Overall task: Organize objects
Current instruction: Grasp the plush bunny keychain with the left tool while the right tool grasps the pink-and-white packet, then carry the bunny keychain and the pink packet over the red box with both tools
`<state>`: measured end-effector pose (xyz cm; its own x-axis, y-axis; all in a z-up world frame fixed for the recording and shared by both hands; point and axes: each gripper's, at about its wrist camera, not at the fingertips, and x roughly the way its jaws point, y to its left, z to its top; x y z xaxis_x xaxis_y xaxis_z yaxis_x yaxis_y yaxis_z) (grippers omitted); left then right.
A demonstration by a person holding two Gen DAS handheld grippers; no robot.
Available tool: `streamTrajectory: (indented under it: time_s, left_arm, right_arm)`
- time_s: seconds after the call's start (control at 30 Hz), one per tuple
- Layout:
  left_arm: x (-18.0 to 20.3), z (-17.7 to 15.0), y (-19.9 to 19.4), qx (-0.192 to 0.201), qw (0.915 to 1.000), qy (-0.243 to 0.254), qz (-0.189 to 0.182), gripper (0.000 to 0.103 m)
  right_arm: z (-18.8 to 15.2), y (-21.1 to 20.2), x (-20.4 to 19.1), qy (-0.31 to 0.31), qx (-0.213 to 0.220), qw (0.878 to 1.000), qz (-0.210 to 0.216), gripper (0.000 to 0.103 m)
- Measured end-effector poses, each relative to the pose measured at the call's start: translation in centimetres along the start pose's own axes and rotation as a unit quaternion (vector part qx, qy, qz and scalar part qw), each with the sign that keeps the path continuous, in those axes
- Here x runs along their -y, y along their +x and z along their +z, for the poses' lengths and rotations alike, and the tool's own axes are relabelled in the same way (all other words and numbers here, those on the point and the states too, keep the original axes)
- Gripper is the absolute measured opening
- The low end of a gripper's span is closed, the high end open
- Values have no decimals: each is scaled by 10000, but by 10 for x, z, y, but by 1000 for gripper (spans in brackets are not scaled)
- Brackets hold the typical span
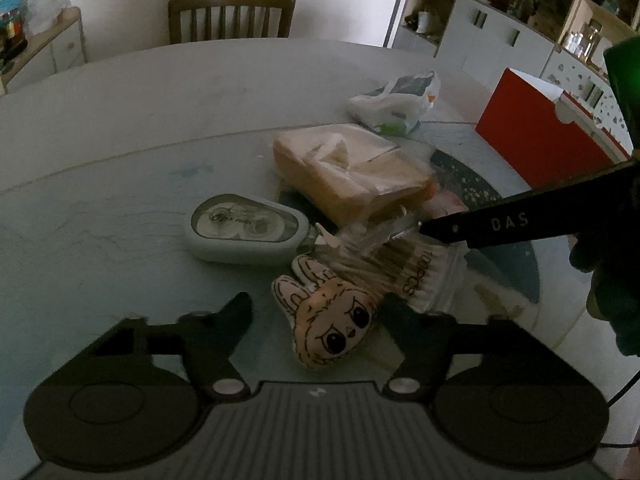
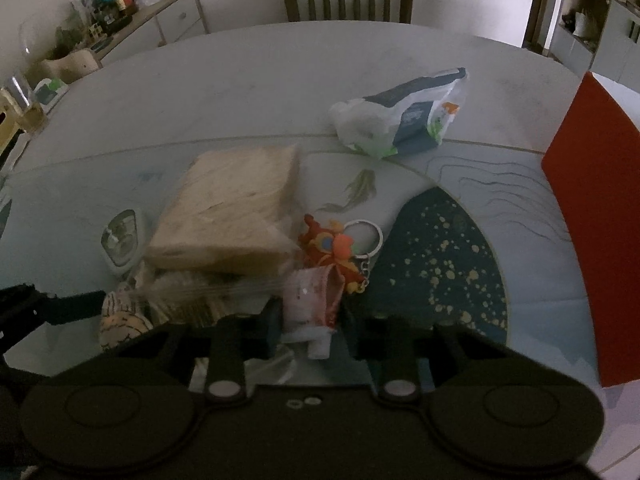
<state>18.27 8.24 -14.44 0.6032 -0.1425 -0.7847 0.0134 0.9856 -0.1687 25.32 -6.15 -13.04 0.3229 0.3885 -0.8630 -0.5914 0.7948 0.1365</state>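
Right gripper (image 2: 310,332) clenched on a small squeeze tube (image 2: 312,308): white with pink-red print, white cap pointing toward the camera, crimped end flared away from it; the pads press its two sides. Just beyond the tube, a red-orange dragon keychain (image 2: 332,250) with a metal ring lies on the surface (image 2: 240,92). Left gripper (image 1: 316,308) half-open around a flat plush rabbit-eared face (image 1: 328,320), peach with black-drawn eyes and ears, lying on the surface; the fingers (image 1: 236,308) flank it, and contact cannot be told. Past the plush, a clear pack of cotton swabs (image 1: 404,268) marked "100PCS", then a grey correction-tape dispenser (image 1: 244,232) to its left. Behind these, a wrapped tan sponge-like block (image 1: 348,172). Farther back, a crumpled white-and-blue plastic bag (image 1: 396,104). A red box (image 1: 548,136) stands at the right edge; a wooden chair (image 1: 232,14) beyond the surface.
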Motion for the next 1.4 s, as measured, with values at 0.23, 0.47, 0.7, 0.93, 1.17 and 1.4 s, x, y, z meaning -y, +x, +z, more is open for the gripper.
streamTrajectory:
  time_s: [0.23,0.47,0.7,0.93,1.17,1.4]
  left_arm:
    - [1,-2,-8,-63,9999,-109,-95,49]
    - [4,-6,-22,-86,9996,-231,-134,49]
    - [19,-7,-42,7,9995,-276,-164,49]
    - [41,-2,-62,135,9995,-176,-245,49]
    - [72,12,-79,307,9990,-12,-320,49]
    - [109,34,-83,381,9984,145,-382,49]
  right_arm:
    - [-5,-11,6,73,108,9998,136,29]
    - [-18,-34,17,121,243,9993,251,29]
    - [-29,-64,31,270,394,9982,363,29]
    - [-39,-97,43,304,552,9969,469,29]
    - [-42,-124,57,298,636,9964,471,29]
    - [-39,-153,85,316,862,9944,515,29]
